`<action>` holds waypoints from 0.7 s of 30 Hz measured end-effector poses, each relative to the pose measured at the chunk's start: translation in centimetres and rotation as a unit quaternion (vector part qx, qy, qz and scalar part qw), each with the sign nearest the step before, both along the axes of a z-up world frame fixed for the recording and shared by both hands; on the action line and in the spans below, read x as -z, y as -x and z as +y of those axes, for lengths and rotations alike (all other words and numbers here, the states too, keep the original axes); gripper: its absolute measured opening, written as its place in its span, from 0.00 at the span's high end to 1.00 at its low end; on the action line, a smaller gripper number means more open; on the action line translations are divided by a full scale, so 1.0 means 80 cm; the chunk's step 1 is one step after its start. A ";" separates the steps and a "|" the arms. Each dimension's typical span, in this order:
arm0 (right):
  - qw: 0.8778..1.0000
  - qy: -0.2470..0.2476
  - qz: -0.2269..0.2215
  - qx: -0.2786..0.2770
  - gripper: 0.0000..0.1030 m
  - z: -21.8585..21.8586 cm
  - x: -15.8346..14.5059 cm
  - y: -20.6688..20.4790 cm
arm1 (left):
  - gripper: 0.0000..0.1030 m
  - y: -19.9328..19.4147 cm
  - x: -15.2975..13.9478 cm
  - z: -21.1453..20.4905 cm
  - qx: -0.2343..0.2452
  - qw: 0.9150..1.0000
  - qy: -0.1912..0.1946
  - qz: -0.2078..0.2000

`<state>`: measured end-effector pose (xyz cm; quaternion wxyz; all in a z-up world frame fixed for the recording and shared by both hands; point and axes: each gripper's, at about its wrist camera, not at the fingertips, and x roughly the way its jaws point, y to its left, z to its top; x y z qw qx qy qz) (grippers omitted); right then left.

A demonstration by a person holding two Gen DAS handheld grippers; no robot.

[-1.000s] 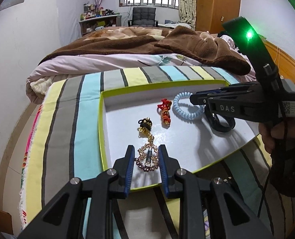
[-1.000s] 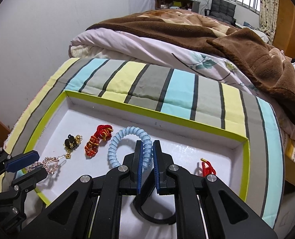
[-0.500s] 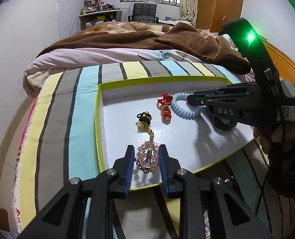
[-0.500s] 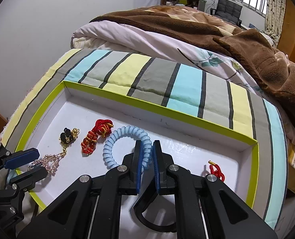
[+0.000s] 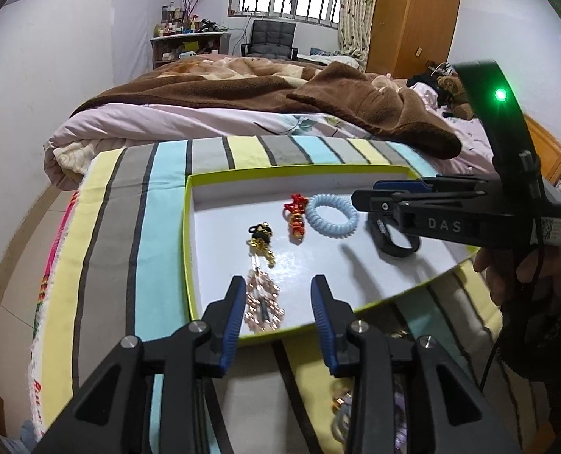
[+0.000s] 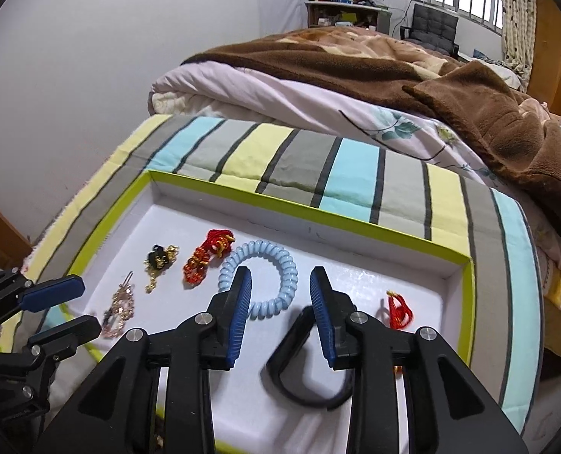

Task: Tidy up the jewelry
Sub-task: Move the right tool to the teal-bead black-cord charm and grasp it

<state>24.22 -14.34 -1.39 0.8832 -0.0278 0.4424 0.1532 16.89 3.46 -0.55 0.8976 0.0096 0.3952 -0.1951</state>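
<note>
Releasing at once, both grippers are opening: the left gripper (image 5: 276, 302) is letting go of the pink beaded hairpin (image 5: 262, 300), lying against its left finger, and the right gripper (image 6: 279, 295) is freeing the black bangle (image 6: 303, 378) beneath it. Six pieces are sitting in the tray (image 6: 318, 213); more jewelry seems to be waiting outside it.

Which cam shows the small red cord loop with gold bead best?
Right wrist: the small red cord loop lies unobstructed on the white tray floor, right of the gripper. Left wrist view doesn't show it; the right gripper blocks that area.
</note>
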 end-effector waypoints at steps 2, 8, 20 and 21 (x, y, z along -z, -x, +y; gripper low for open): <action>1.000 -0.008 -0.008 -0.004 0.68 -0.004 -0.009 0.015 | 0.64 0.008 -0.005 0.002 -0.003 1.000 0.005 -0.003; 0.998 -0.048 -0.022 -0.022 0.68 -0.021 -0.027 0.068 | 0.60 0.042 -0.016 0.012 -0.011 1.000 0.021 -0.010; 0.988 -0.106 0.020 -0.112 0.68 -0.014 0.014 0.140 | 0.57 0.107 -0.005 0.030 -0.037 0.999 0.021 0.001; 0.986 -0.112 0.027 -0.120 0.68 -0.012 0.019 0.140 | 0.57 0.111 -0.004 0.031 -0.039 0.999 0.020 0.002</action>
